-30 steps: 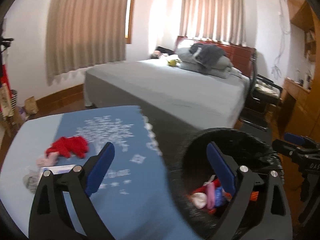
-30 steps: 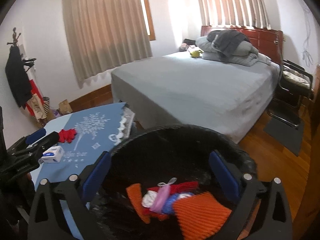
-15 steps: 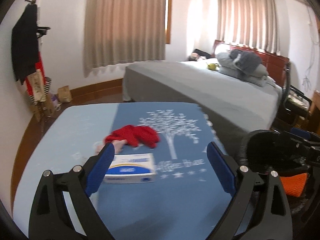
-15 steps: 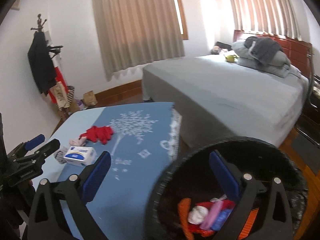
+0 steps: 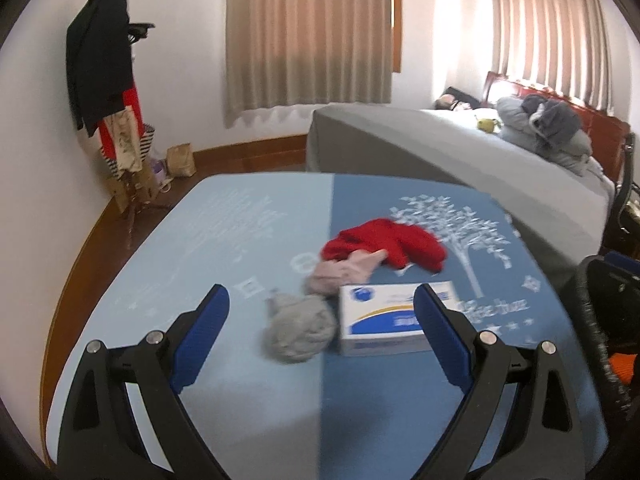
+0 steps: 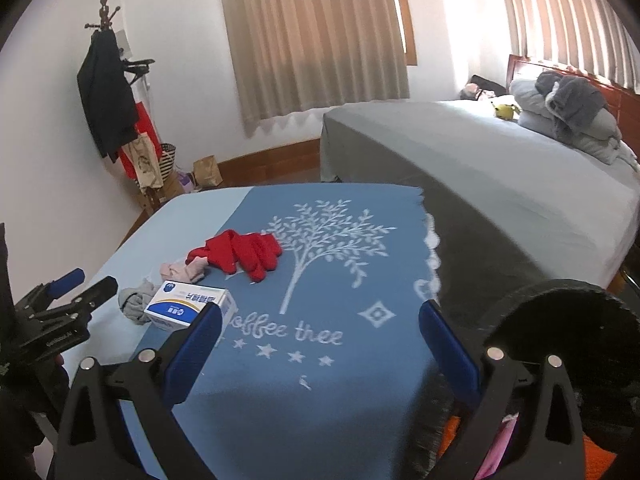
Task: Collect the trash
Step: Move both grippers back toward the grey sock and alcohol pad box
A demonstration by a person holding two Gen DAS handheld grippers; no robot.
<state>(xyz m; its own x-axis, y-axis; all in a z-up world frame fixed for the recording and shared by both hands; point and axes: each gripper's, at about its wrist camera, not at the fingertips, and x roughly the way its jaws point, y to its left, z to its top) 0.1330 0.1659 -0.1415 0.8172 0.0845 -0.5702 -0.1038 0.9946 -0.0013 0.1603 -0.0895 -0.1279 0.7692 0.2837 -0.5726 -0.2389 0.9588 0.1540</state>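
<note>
On the blue tablecloth [image 5: 248, 392] lie a white and blue box [image 5: 394, 318] [image 6: 188, 307], a grey crumpled cloth [image 5: 298, 328] [image 6: 134, 300], a pink cloth [image 5: 342, 274] [image 6: 184, 270] and a red cloth [image 5: 390, 242] [image 6: 244, 252]. My left gripper [image 5: 322, 336] is open just above the table, with the grey cloth and the box ahead between its fingers. My right gripper [image 6: 318, 340] is open over the tree print, empty. The black trash bin [image 6: 560, 344] [image 5: 604, 320] stands at the table's right edge, with colourful trash inside.
A grey bed [image 6: 500, 168] with piled bedding fills the room behind the table. A coat rack [image 5: 106, 80] with dark and red clothes stands by the left wall, bags at its foot. The left gripper [image 6: 60, 304] shows at the left edge of the right wrist view.
Both grippers have swung left, away from the bin and toward the table. The left one has come closer to the box and cloths. Both stay open and empty.
</note>
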